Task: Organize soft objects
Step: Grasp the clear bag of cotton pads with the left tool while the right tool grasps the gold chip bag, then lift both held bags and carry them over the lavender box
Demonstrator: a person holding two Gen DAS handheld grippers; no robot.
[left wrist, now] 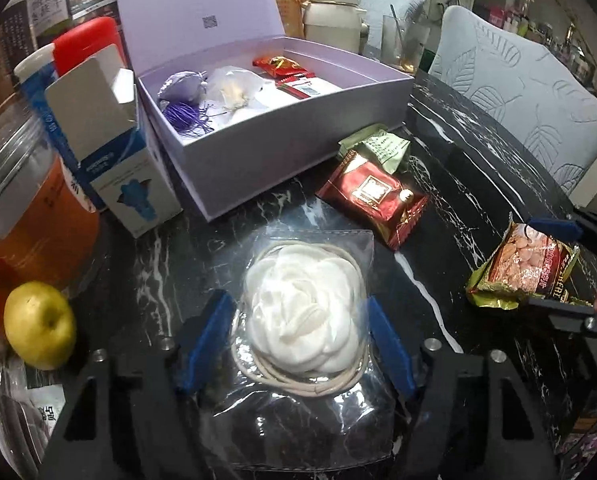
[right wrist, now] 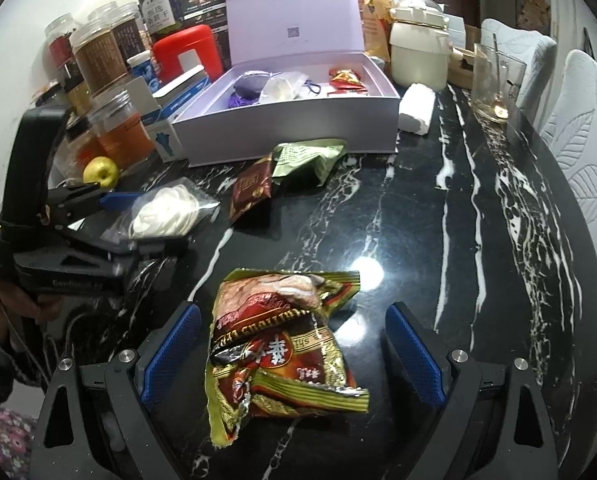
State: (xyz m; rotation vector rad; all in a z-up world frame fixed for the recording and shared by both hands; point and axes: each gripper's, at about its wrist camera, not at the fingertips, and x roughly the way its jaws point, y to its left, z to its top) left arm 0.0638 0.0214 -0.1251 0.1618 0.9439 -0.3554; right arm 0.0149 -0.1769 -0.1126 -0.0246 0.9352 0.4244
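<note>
A white fabric flower in a clear bag lies on the black marble table. My left gripper straddles it, and both blue pads touch the plastic edges. In the right wrist view the same left gripper holds the flower bag low over the table. My right gripper stands open around a crumpled snack packet, pads clear of it. The open lilac box holds a purple tassel, a white pouch and red sweets. A red packet and a green packet lie before the box.
A yellow-green apple, an orange-filled jar and a blue-white carton crowd the left. Behind the box stand several jars, a cream pot and a glass. A rolled white cloth lies beside the box. Padded chairs line the right edge.
</note>
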